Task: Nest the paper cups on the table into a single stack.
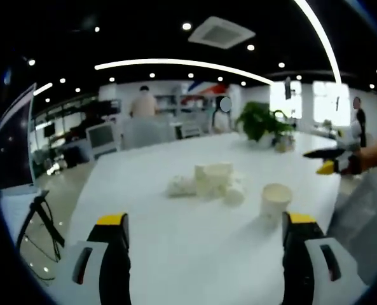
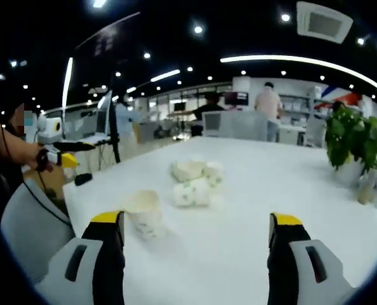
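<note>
One white paper cup (image 1: pixel 276 200) (image 2: pixel 143 213) stands upright on the white table (image 1: pixel 175 254) (image 2: pixel 239 254). Beyond it lies a loose cluster of several white paper cups (image 1: pixel 208 180) (image 2: pixel 192 182), tipped on their sides. My left gripper (image 1: pixel 206 221) is open above the near table, with the upright cup just beyond its right jaw. My right gripper (image 2: pixel 196 219) is open too, the upright cup close by its left jaw. Neither holds anything. A hand-held right gripper (image 1: pixel 331 164) enters the left gripper view from the right; a hand-held left gripper (image 2: pixel 61 152) shows far left in the right gripper view.
A potted plant (image 1: pixel 262 121) (image 2: pixel 353 143) stands at the table's far end with small bottles (image 2: pixel 369 185) beside it. A grey chair back (image 2: pixel 26 222) (image 1: pixel 366 219) sits at the table edge. Desks, monitors and people are in the background.
</note>
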### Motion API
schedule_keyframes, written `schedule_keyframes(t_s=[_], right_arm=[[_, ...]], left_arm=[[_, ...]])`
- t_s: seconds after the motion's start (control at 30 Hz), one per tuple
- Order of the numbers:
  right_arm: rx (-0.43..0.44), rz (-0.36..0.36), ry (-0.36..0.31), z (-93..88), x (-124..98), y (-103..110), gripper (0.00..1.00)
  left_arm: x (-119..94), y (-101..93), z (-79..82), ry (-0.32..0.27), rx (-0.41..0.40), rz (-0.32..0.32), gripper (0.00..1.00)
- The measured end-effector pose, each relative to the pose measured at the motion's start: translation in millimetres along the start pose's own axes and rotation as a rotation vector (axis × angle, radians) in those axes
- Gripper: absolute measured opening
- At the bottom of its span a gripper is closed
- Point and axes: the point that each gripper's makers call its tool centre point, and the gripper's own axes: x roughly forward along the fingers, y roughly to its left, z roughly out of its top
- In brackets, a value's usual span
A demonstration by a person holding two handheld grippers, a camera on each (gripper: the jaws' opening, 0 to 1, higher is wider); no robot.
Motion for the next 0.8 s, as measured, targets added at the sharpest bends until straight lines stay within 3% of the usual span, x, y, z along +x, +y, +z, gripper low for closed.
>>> schedule_keyframes(t_s=[0.23, 0.47, 0.57, 0.7, 0.77, 0.8], right_arm=[[-0.023, -0.067, -0.039, 4.8, -4, -7, 0.96], [-0.018, -0.056, -0.032, 1.7, -4, -3, 0.96], [-0.024, -0.047, -0.030, 2.4, -3, -1, 0.95], [-0.033, -0.028, -0.014, 0.0, -2, 2, 0.95], [-0.039, -0.029, -0.008, 0.4, -1, 1, 0.95], [-0.038, -0.030, -0.008, 1.7, -2, -1, 0.95]], left_arm=[[4, -12.7, -10.9, 0.000, -0.017, 0.028, 0.99], [8, -31.9, -22.8, 0.025, -0.002, 0.014, 0.99], [5, -27.4, -10.3, -0.003, 0.006, 0.019, 0.99], [5, -21.0, -4.8, -0.048, -0.101, 0.074, 0.99], [4, -20.9, -18.0, 0.027, -0.047, 0.081, 0.99], [4, -22.0, -17.9, 0.030, -0.045, 0.080, 0.99]])
